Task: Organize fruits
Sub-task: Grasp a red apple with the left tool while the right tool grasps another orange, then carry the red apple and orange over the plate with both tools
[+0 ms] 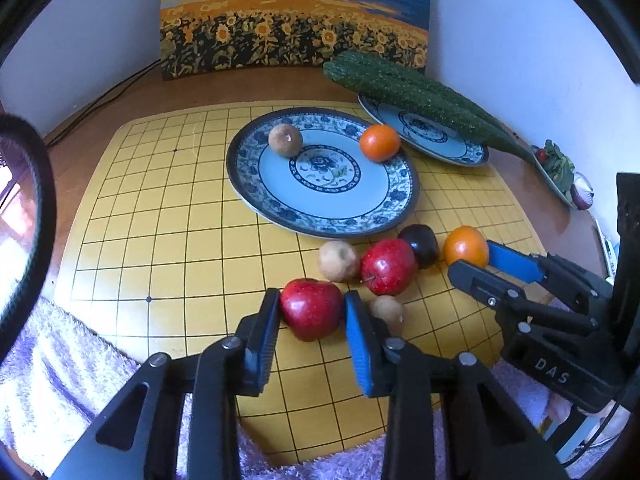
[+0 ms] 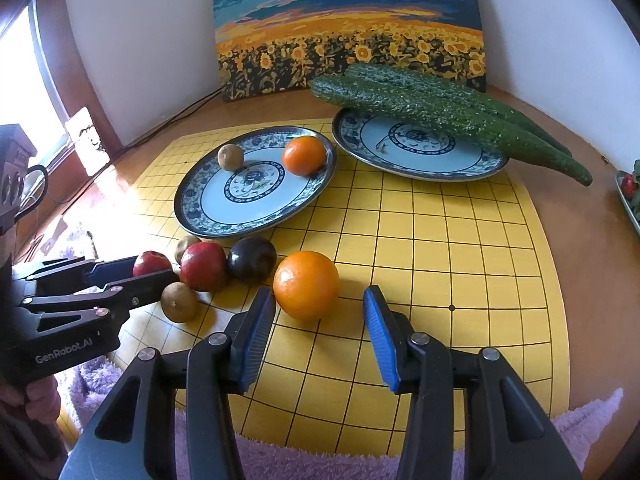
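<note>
My left gripper [image 1: 312,312] has its pads against both sides of a red apple [image 1: 311,308] that rests on the yellow grid board [image 1: 168,240]. Beside it lie a second red apple [image 1: 387,266], a tan fruit [image 1: 338,261], a dark plum [image 1: 420,245] and a small brown fruit [image 1: 387,309]. My right gripper [image 2: 320,312] is open around an orange [image 2: 306,285] without touching it. The near blue-patterned plate [image 1: 280,200] holds a brown fruit [image 1: 285,140] and an orange [image 1: 379,143].
A second patterned plate [image 2: 440,168] at the back right carries two long green gourds [image 2: 440,108]. A sunflower painting [image 2: 348,40] leans on the wall. A purple fuzzy cloth [image 1: 60,360] lies at the near edge. A dish of vegetables [image 1: 558,170] sits far right.
</note>
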A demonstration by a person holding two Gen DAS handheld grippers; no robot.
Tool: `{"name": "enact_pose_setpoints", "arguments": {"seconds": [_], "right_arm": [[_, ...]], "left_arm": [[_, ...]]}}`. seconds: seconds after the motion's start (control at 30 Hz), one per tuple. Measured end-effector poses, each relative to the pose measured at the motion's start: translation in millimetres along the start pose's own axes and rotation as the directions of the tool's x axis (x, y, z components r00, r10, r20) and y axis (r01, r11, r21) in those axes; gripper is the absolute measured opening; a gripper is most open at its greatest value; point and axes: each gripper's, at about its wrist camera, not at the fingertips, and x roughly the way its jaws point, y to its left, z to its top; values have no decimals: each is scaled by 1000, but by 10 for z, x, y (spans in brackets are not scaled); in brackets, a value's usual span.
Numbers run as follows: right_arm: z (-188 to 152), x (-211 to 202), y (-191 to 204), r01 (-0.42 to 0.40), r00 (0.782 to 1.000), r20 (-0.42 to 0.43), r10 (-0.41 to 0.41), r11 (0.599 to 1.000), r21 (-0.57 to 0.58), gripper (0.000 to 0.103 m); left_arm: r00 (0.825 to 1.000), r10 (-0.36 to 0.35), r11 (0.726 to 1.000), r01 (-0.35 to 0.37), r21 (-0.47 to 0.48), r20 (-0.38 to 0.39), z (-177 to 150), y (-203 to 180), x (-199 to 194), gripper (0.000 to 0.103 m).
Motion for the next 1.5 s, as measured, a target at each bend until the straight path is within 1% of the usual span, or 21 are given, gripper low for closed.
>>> {"name": "enact_pose_setpoints", "arguments": {"seconds": [0.13, 0.2, 0.27, 0.5, 0.8, 1.13, 1.5], "right_arm": [[7, -3, -11, -11, 1000, 0, 11, 1000, 5, 43], [8, 2, -1, -24, 1000, -1, 24, 1000, 4, 37], [5, 2, 15, -31, 1000, -2, 31, 1000, -1, 34], [0, -24, -11, -17, 1000, 0, 17, 1000, 9, 33], [62, -163, -3, -9, 999, 32, 9, 1000, 4, 33], [211, -228, 81, -8, 998, 55, 9, 1000, -20, 33], [363, -169, 158, -11, 998, 57, 13, 999, -32, 33]], "left_arm": [[1000, -3, 1000, 3, 5, 5, -3, 8, 1, 32], [1000, -5, 1000, 5, 6, 7, -7, 14, -1, 32], [1000, -14, 1000, 14, 3, 5, -9, 24, -7, 32], [1000, -19, 1000, 19, 9, 18, -13, 16, -79, 32], [998, -20, 999, 19, 27, 52, 56, -21, -191, 32], [997, -7, 1000, 5, 27, 74, 231, -4, -194, 32], [995, 11, 999, -15, 39, 97, 445, 47, -146, 32]]}}
